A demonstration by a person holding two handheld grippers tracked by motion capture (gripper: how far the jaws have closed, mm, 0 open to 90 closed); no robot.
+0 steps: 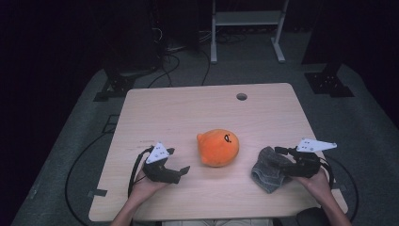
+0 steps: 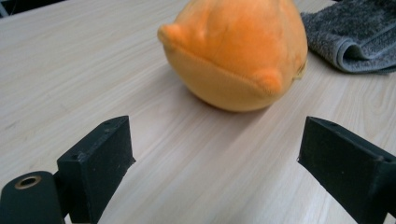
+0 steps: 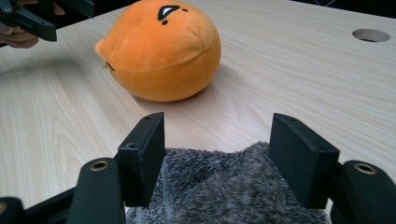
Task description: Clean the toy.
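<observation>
- plush: orange, round, one piece. we find it mid-table, lying between our two hands, touching neither.
- left claw: jaws spread wide, nothing between them. in the left gripper view the plush sits straight ahead of the gap, near, with bare wood between.
- right claw: jaws apart, not pressing; they stand over the near edge of the towel. in the right gripper view the grey pile lies between and under the jaws, the plush ahead and to the left.
- towel: grey, folded, just right of the plush, apart from it.
- key relation: we judge the left claw the nearer and better lined up; the plush is wider across than tall, its seam ridge facing that claw.
- fit: we judge the gap close to the plush's width, so a squeeze on soft fabric is likely needed.
</observation>
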